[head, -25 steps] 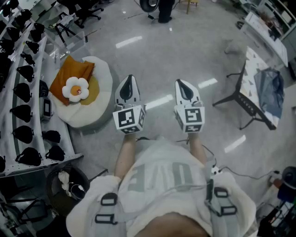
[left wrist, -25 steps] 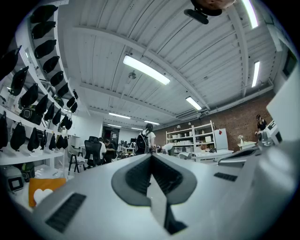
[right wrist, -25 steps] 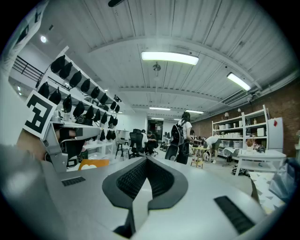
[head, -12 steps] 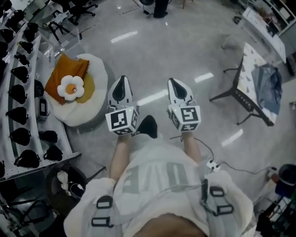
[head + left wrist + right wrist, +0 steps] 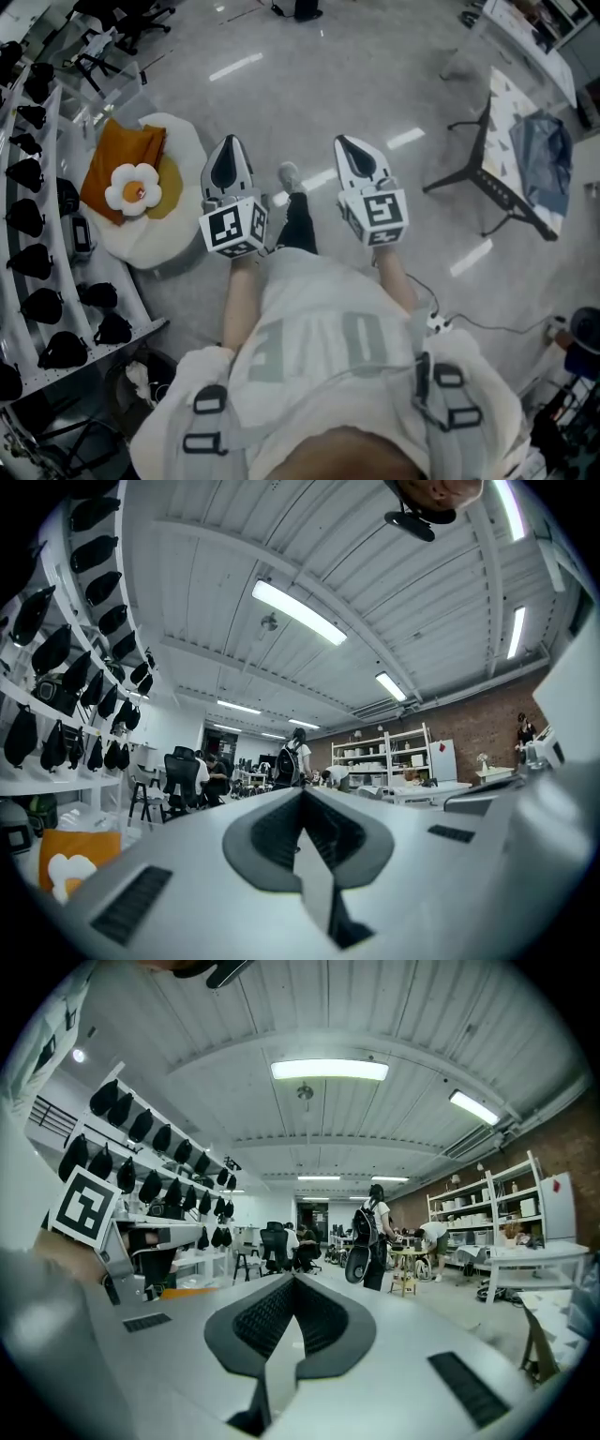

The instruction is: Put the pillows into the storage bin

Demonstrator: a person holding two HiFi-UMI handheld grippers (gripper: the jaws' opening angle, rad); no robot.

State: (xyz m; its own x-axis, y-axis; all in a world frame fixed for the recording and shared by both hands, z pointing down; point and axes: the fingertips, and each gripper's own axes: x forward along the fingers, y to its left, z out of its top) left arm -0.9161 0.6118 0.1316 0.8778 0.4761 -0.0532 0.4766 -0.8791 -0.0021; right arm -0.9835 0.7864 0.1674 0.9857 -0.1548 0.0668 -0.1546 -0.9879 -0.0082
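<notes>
An orange pillow (image 5: 123, 157) and a white flower-shaped pillow (image 5: 131, 187) with a yellow centre lie on a round white cushion (image 5: 184, 150) on the floor, at the left of the head view. My left gripper (image 5: 229, 150) is shut and empty, held in the air to the right of that cushion. My right gripper (image 5: 345, 148) is level with it, also shut and empty. In the left gripper view the shut jaws (image 5: 302, 803) point across the room, with the orange pillow (image 5: 82, 846) low at the left. The right gripper view shows its shut jaws (image 5: 292, 1283). No storage bin is recognisable.
A white rack (image 5: 37, 239) hung with black items runs along the left. A folding table (image 5: 511, 155) with a grey-blue cloth stands at the right. The person's shoe (image 5: 289, 174) shows between the grippers. A cable (image 5: 487, 326) lies on the floor. People (image 5: 375, 1232) stand far off.
The person has stepped forward, a leg now showing between the grippers. The pillows and cushion have drifted left in the head view. Both grippers stay shut.
</notes>
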